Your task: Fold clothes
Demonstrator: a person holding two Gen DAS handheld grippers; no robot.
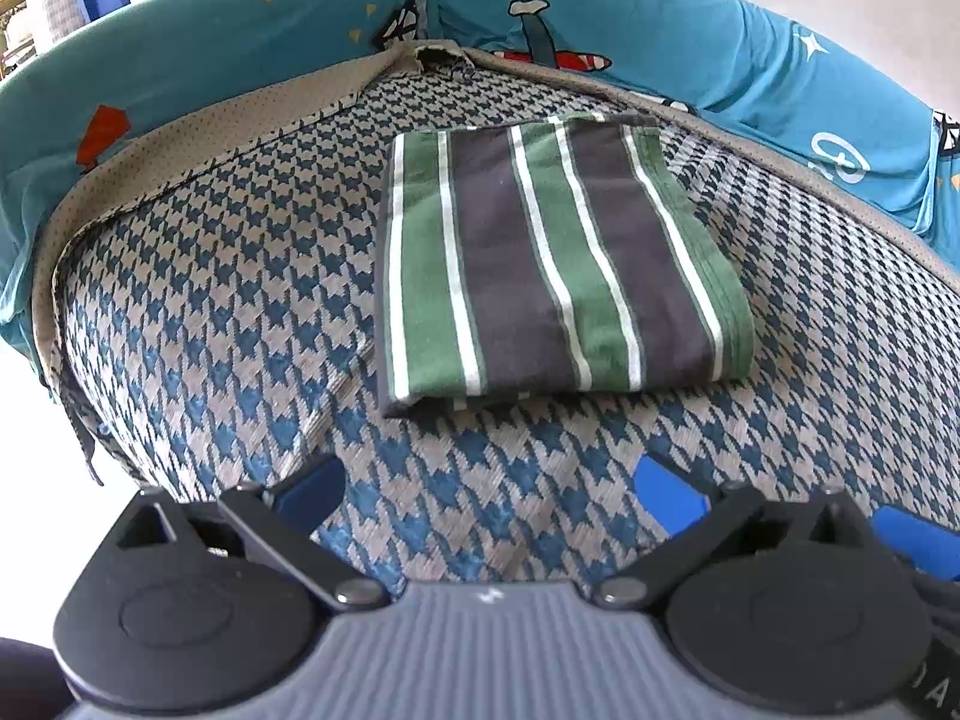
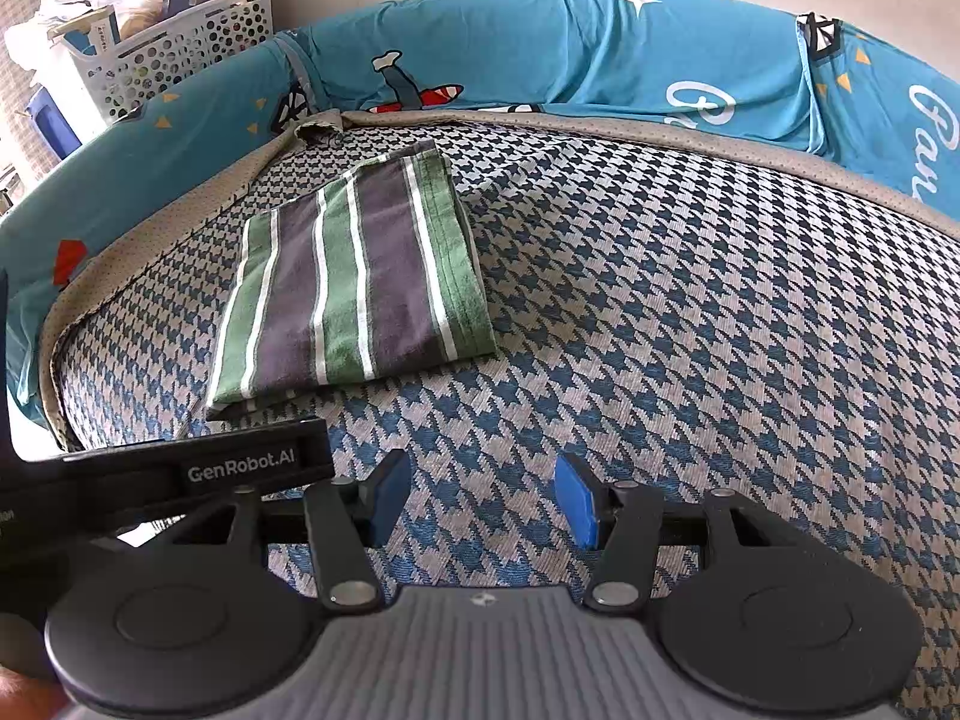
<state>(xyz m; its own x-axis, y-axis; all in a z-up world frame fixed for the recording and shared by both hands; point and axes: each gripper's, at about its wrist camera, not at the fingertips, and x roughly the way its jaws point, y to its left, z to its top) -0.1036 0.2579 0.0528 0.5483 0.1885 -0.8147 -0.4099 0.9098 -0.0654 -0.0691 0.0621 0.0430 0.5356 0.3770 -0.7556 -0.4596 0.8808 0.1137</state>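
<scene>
The green, dark grey and white striped cotton garment [image 1: 540,264] lay folded into a compact, layered rectangle on the blue-and-beige houndstooth woven mat [image 1: 240,300], toward the mat's far corner, its edges fairly square and a lower layer peeking out along the near edge. Judged from that shape, the folding of this piece looked finished or nearly so; at most a small tidying of the near edge seemed left, and no other loose clothes showed on the mat. The left gripper [image 1: 489,489] hung above bare mat just short of the garment's near edge, its blue pads [image 1: 669,489] spread wide with nothing between them. The right gripper [image 2: 483,498] hovered over bare mat to the right of the garment, its jaws parted about halfway and empty, apart from the cloth. Around the mat ran a teal padded bumper printed with cartoon aeroplanes and stars [image 2: 600,48], and beyond it a white perforated plastic basket [image 2: 180,48] of oddments stood against the wall.
</scene>
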